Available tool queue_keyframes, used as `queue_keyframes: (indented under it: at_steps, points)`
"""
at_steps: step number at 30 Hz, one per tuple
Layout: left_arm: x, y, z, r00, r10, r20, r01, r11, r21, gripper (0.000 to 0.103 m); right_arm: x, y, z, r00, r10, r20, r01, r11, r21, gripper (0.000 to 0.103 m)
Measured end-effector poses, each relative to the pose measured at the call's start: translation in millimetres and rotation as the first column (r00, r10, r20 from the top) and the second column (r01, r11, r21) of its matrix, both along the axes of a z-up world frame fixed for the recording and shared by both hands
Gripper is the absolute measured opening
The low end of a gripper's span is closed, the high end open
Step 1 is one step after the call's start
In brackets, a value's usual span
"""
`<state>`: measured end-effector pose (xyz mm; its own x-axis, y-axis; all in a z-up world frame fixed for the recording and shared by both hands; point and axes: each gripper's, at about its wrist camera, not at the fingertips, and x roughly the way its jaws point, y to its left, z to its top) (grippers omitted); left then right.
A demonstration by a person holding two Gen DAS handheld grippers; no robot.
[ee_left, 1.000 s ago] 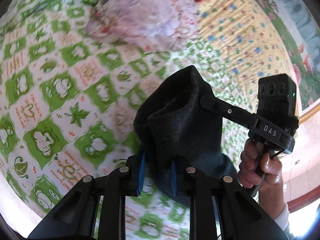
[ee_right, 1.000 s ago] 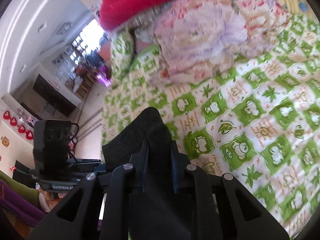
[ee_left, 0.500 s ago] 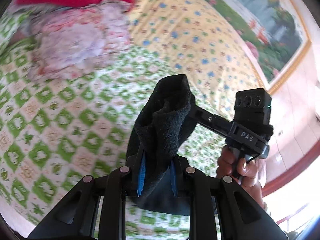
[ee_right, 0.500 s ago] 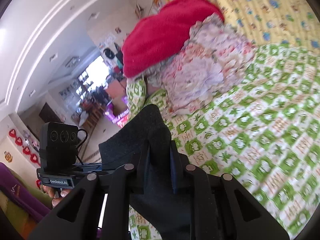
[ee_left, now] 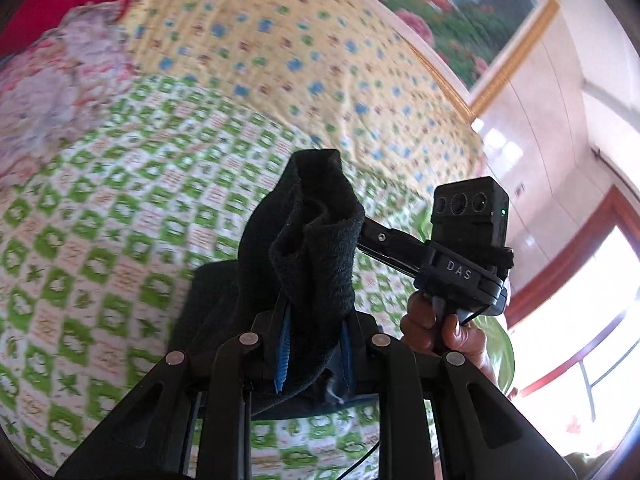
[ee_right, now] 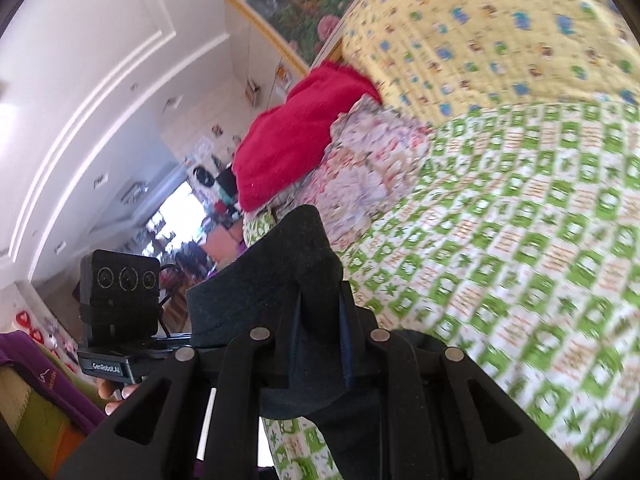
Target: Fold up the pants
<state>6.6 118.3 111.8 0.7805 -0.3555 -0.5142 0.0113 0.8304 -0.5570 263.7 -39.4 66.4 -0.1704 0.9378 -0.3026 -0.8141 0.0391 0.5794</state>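
Observation:
The dark fleece pants (ee_left: 308,240) hang bunched between both grippers, lifted above the bed. My left gripper (ee_left: 314,344) is shut on one end of the pants. My right gripper (ee_right: 320,340) is shut on the other end of the pants (ee_right: 288,276). The right gripper's body and the hand holding it show in the left wrist view (ee_left: 460,264). The left gripper's body shows in the right wrist view (ee_right: 120,308). The lower part of the pants is hidden behind the fingers.
A green and white patterned sheet (ee_left: 100,220) covers the bed below. A floral blanket (ee_right: 360,160) and a red blanket (ee_right: 296,136) are piled at the far end. A yellow quilt (ee_left: 280,40) lies beyond, with a framed picture (ee_left: 460,4) on the wall.
Both grippers have lifted and tilted upward with the pants, so the views now show more wall and less bed. The grips have not changed.

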Motion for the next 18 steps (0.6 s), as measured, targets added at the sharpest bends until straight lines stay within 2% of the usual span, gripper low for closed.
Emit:
queue_keyframes:
  at_steps: [8, 18]
  points:
    - [23.6, -51.4, -5.1, 0.993, -0.112, -0.039, 0.113, 0.993, 0.035, 0.02, 12.6, -62.0, -20.4, 0.994, -0.091, -0.057, 0.094, 0.995, 0.044, 0.018]
    - [49.1, -102.5, -23.9, 0.974, -0.2, -0.106, 0.208, 0.976, 0.071, 0.02, 25.8, -112.2, -53.1, 0.974, -0.187, -0.128, 0.194, 0.98, 0.047, 0.018]
